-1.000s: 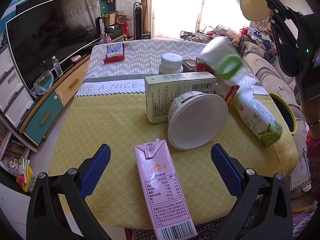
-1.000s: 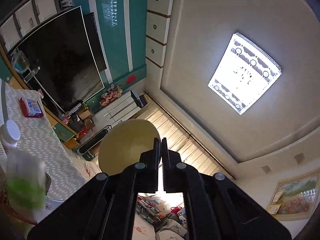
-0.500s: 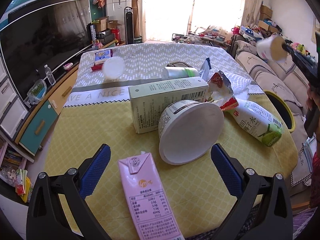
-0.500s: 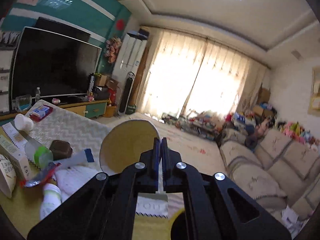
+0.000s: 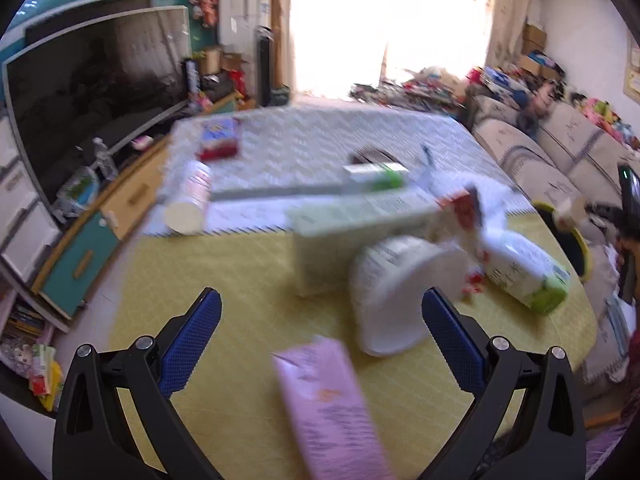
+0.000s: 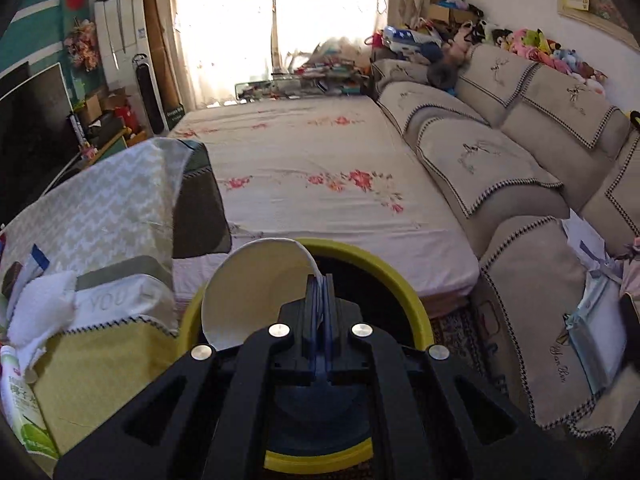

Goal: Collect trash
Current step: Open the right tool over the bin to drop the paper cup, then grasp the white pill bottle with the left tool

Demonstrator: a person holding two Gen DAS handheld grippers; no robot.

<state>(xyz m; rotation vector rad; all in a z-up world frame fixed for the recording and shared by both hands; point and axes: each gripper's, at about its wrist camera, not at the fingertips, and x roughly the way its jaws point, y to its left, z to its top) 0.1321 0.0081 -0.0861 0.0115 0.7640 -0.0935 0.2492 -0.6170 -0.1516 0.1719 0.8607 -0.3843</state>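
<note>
My right gripper (image 6: 320, 280) is shut on the rim of a cream paper cup (image 6: 256, 292), which hangs over the mouth of the yellow-rimmed bin (image 6: 404, 292) beside the table. In the left wrist view that bin (image 5: 576, 236) shows at the far right with the cup (image 5: 568, 210) above it. My left gripper (image 5: 320, 316) stands open above the yellow tablecloth, nothing between its blue pads. Ahead of it lie a pink carton (image 5: 332, 404), a white tub (image 5: 404, 292) on its side, a pale green box (image 5: 360, 236), a green-labelled bottle (image 5: 528, 276) and a red wrapper (image 5: 460, 212).
A white jar (image 5: 190, 200) lies tipped on the grey patterned cloth, with a red box (image 5: 219, 144) farther back. A television and low cabinets stand at the left. A bed (image 6: 312, 184) and a sofa (image 6: 520, 168) lie beyond the bin. White tissue (image 6: 40, 304) rests at the table's corner.
My right gripper swung from pointing at the ceiling down to the bin, carrying the cup. The white jar fell from upright onto its side. The left view pulled back slightly.
</note>
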